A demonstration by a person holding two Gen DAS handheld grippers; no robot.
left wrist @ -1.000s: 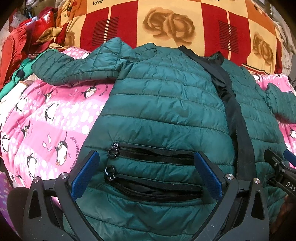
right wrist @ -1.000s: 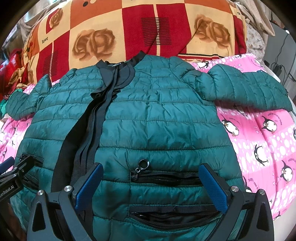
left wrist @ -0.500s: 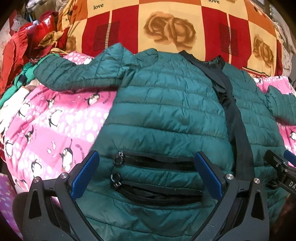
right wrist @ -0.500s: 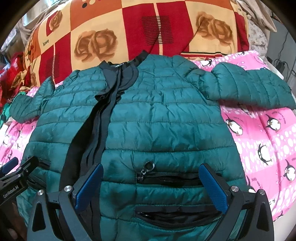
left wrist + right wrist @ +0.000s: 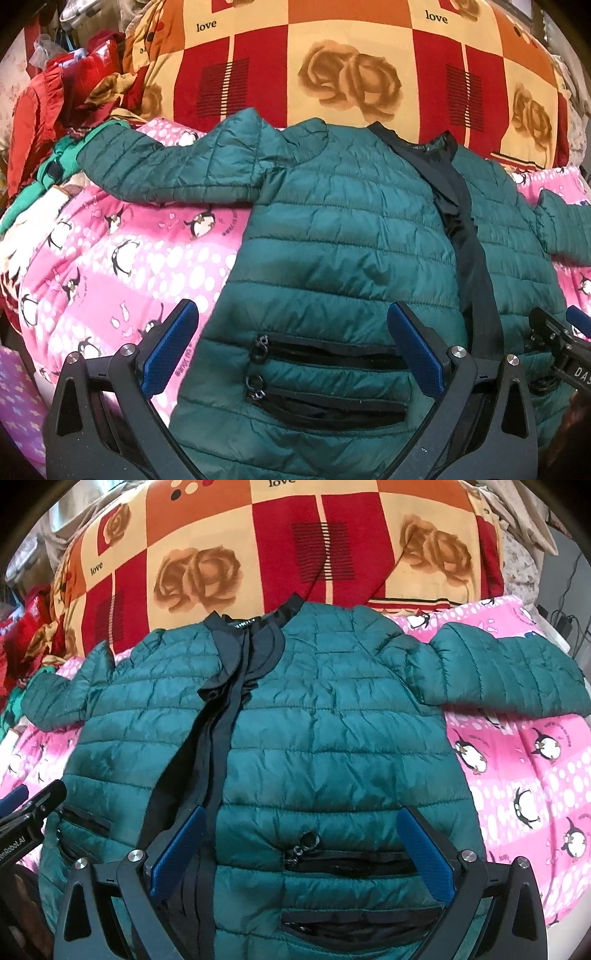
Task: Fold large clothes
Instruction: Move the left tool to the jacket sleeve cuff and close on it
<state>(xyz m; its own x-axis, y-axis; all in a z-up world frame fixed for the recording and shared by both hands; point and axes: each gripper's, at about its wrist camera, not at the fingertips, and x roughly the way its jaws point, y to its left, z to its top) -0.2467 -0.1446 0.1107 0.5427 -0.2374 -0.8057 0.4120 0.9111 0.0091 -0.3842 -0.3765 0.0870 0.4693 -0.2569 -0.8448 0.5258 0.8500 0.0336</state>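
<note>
1. Left wrist view first: we see the green puffer jacket (image 5: 343,236) spread front-up on the pink penguin blanket (image 5: 122,266), collar far, hem near us. We judge it is laid flat like this so both sleeves and the hem can be reached for folding.
2. At the far left a pile of red and green clothes (image 5: 40,122) crowds the blanket's edge, so we judge there is little room beyond the left sleeve (image 5: 166,170), which stretches out sideways and ends close to that pile.
3. Our left gripper (image 5: 291,350) hovers over the near left pockets with its blue pads wide apart, gripping nothing. One pad is above bare blanket, the other above the jacket, so it straddles the left side seam.
4. The black placket (image 5: 218,746) runs down the middle, a natural line to fold toward.
5. In the right wrist view, our right gripper (image 5: 301,853) also stands spread and empty above the right pocket zip (image 5: 306,843).
6. The right sleeve (image 5: 509,675) lies out across open pink blanket, giving free room to swing it inward.
7. Far behind, the red and orange rose quilt (image 5: 258,542) rises as a wall, limiting space past the collar.
</note>
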